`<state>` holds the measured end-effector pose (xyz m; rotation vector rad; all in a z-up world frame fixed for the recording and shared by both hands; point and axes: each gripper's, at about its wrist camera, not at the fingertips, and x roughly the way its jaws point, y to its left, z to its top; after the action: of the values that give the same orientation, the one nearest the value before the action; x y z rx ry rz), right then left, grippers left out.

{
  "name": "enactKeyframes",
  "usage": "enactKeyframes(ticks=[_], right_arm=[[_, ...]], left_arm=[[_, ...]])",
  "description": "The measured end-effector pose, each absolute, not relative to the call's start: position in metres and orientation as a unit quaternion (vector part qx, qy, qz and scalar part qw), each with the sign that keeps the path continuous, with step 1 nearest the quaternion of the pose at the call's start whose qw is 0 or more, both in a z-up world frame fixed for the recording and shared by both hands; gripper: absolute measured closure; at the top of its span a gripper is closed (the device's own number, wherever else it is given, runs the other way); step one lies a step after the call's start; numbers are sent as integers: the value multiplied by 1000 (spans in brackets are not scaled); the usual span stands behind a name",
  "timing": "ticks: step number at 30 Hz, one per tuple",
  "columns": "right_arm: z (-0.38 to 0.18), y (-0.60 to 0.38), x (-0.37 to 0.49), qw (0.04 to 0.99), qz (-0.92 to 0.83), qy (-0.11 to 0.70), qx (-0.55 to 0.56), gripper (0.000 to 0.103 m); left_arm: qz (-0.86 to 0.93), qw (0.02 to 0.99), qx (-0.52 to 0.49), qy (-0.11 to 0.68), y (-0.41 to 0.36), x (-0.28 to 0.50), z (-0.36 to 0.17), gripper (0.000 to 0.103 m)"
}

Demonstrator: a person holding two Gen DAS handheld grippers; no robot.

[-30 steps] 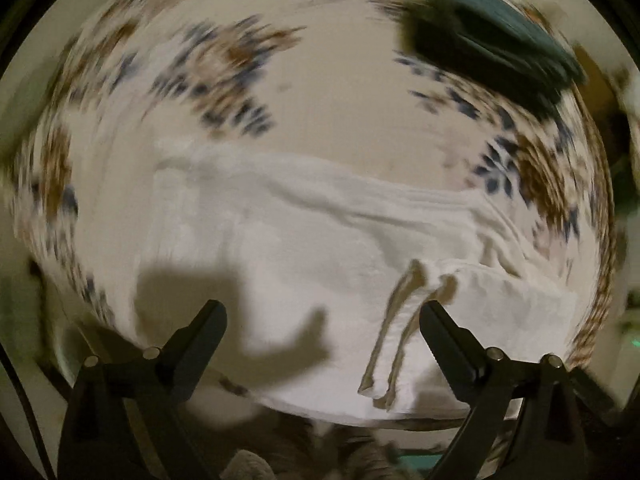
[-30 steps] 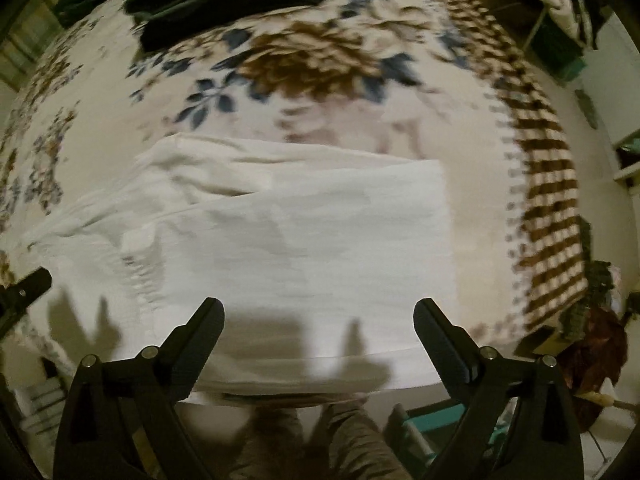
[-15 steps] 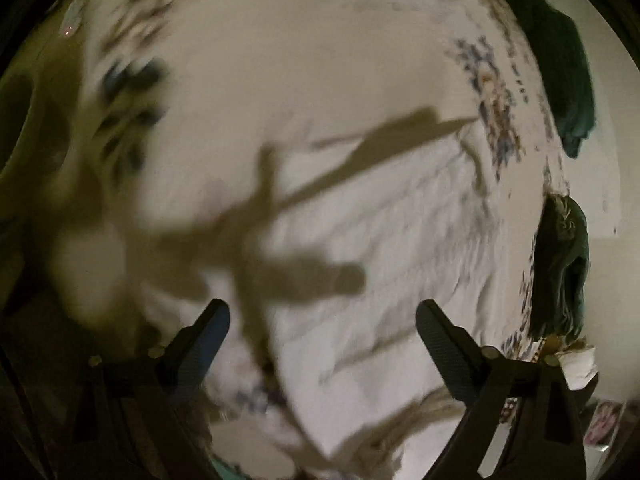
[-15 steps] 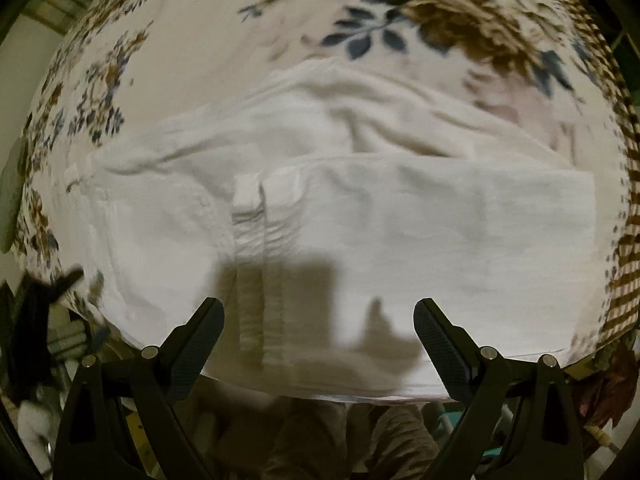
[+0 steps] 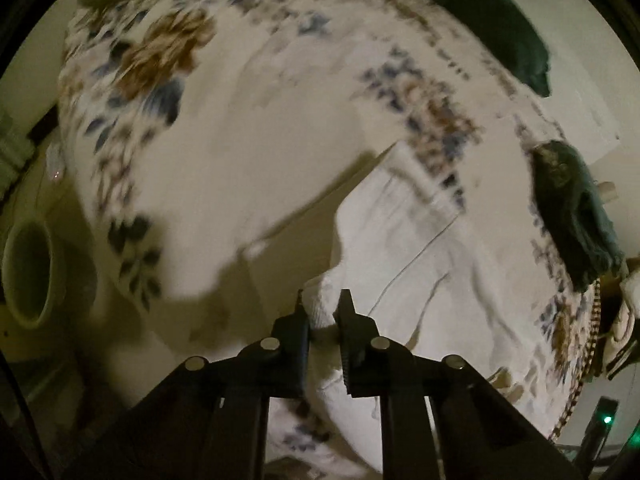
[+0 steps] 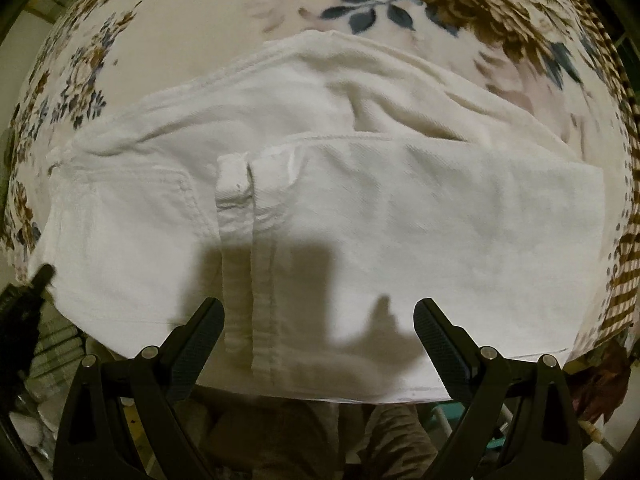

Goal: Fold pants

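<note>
White pants (image 6: 328, 216) lie partly folded on a floral bedspread (image 6: 200, 20), with the leg ends laid over the waist part. My right gripper (image 6: 319, 320) is open and empty, hovering over the near edge of the pants. My left gripper (image 5: 323, 312) is shut on a bunched corner of the white pants (image 5: 420, 248) and lifts it off the bedspread (image 5: 240, 128). The tip of the left gripper (image 6: 24, 292) shows at the left edge of the right wrist view.
Dark green clothes (image 5: 500, 32) lie at the far side of the bed, and another dark green garment (image 5: 576, 208) lies at its right edge. A round pale bin (image 5: 28, 268) stands beside the bed on the left. The person's legs (image 6: 304, 440) stand at the near edge.
My left gripper has swung to the pants' corner and shut on it. My right gripper has moved left and closer over the pants and stays open.
</note>
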<state>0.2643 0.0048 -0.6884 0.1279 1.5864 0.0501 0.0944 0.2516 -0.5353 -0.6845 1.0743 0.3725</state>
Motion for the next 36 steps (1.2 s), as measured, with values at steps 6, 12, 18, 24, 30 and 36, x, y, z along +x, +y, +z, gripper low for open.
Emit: enactKeyframes(ticks=[6, 12, 18, 24, 30, 36], right_arm=[[-689, -3, 262, 697, 21, 713, 75, 5], [-687, -13, 264, 695, 26, 713, 87, 5], [-689, -24, 262, 687, 19, 719, 108, 5], [-693, -29, 258, 686, 20, 720, 106, 5], [-693, -38, 249, 683, 16, 720, 122, 5], [-682, -58, 243, 693, 15, 709, 127, 5]], left_arm=[[169, 756, -342, 531, 282, 124, -586, 92], [152, 744, -401, 512, 291, 104, -584, 50], [165, 719, -426, 523, 289, 94, -608, 45], [149, 741, -400, 518, 282, 123, -607, 41], [147, 778, -338, 509, 270, 135, -588, 83], [97, 827, -312, 457, 234, 117, -500, 86]])
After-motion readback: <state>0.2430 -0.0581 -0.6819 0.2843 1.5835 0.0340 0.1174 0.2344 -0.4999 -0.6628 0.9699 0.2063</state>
